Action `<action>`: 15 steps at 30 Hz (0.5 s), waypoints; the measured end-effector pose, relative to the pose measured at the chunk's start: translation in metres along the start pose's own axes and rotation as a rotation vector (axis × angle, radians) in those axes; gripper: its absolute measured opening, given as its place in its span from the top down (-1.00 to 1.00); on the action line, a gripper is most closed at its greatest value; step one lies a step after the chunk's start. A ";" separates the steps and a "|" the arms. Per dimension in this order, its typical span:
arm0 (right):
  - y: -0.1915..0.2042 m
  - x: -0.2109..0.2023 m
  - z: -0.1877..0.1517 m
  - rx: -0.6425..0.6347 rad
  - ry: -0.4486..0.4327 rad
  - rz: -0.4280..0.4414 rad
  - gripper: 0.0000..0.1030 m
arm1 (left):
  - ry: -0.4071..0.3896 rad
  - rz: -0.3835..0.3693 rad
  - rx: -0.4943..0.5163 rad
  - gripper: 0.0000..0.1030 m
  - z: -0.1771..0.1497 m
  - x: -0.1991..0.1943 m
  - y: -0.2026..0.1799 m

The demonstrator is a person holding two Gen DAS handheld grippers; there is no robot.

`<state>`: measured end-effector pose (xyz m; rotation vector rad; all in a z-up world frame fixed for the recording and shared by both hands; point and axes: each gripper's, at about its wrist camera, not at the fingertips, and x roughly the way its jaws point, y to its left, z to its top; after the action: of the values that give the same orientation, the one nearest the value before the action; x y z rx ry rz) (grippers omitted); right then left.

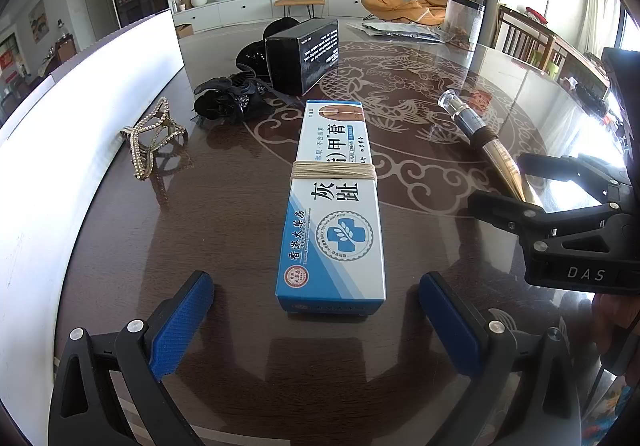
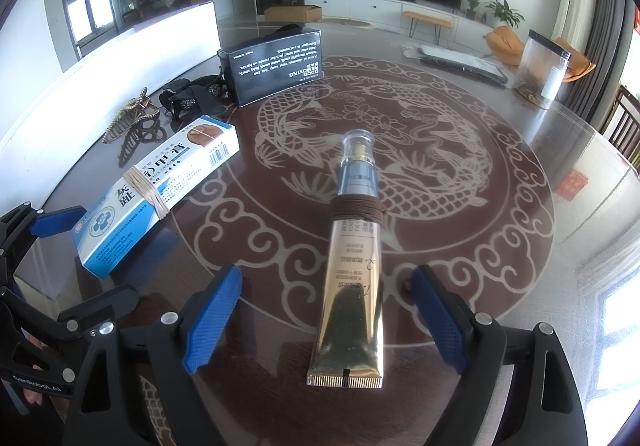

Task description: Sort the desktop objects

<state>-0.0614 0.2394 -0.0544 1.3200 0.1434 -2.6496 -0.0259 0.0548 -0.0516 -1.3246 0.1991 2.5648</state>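
A blue-and-white ointment box [image 1: 334, 206] with a rubber band round its middle lies flat on the glass-topped table [image 1: 200, 206]. Its near end sits between the blue pads [image 1: 180, 326] of my left gripper [image 1: 316, 322], which is open and clear of the box on both sides. A gold tube [image 2: 352, 286] with a clear cap and a brown band lies lengthwise between the pads [image 2: 214, 322] of my right gripper [image 2: 326, 322]. That gripper is open too, with gaps on each side of the tube. The right gripper [image 1: 520, 186] also shows at the right of the left wrist view.
A black box [image 2: 276, 62] stands farther back, with a black hair clip [image 1: 228, 98] and a gold hair claw [image 1: 154, 138] to its left. A white panel [image 1: 80, 106] runs along the left edge. A clear jar [image 2: 544, 66] and a silver packet [image 2: 460, 62] lie far right.
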 end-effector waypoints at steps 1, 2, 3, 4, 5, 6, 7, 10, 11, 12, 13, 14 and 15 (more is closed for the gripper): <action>0.000 0.000 0.000 0.000 0.000 0.000 -0.69 | 0.000 0.000 0.000 -1.00 0.000 0.000 0.000; 0.000 0.000 0.000 0.000 0.000 0.000 -0.69 | 0.000 0.000 0.000 -1.00 0.000 0.000 0.000; 0.000 0.000 0.000 0.000 0.000 0.000 -0.69 | 0.000 0.000 0.000 -1.00 0.000 0.000 0.000; 0.000 0.000 0.000 0.000 0.000 0.000 -0.70 | 0.000 0.000 0.000 -1.00 0.000 0.000 0.000; 0.000 0.000 0.000 0.000 0.000 0.000 -0.70 | 0.000 0.000 0.000 -1.00 0.000 0.000 0.000; 0.000 0.000 0.000 0.000 0.000 0.000 -0.70 | 0.000 0.000 0.000 -1.00 0.000 0.000 0.000; 0.000 0.000 0.000 0.000 0.000 0.000 -0.70 | 0.000 0.000 0.000 -1.00 0.000 0.000 0.000; 0.000 0.000 0.000 0.000 0.000 0.000 -0.70 | -0.001 0.000 0.000 -1.00 0.000 0.000 0.000; 0.000 0.000 0.000 0.000 0.000 0.000 -0.70 | -0.001 0.000 0.000 -1.00 0.000 0.000 0.000; 0.000 0.000 0.000 0.000 0.000 0.000 -0.70 | -0.001 0.000 0.000 -1.00 0.000 0.000 0.000; 0.000 0.000 0.000 0.000 0.000 0.000 -0.71 | -0.001 0.000 0.000 -1.00 0.000 0.000 0.000; 0.000 0.000 0.000 0.000 0.000 0.000 -0.71 | -0.001 0.000 0.000 -1.00 0.000 0.000 0.000; 0.000 0.000 0.000 0.000 0.000 0.000 -0.71 | -0.001 0.000 0.000 -1.00 0.000 0.000 0.000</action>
<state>-0.0617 0.2392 -0.0543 1.3202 0.1436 -2.6491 -0.0262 0.0550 -0.0520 -1.3237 0.1988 2.5657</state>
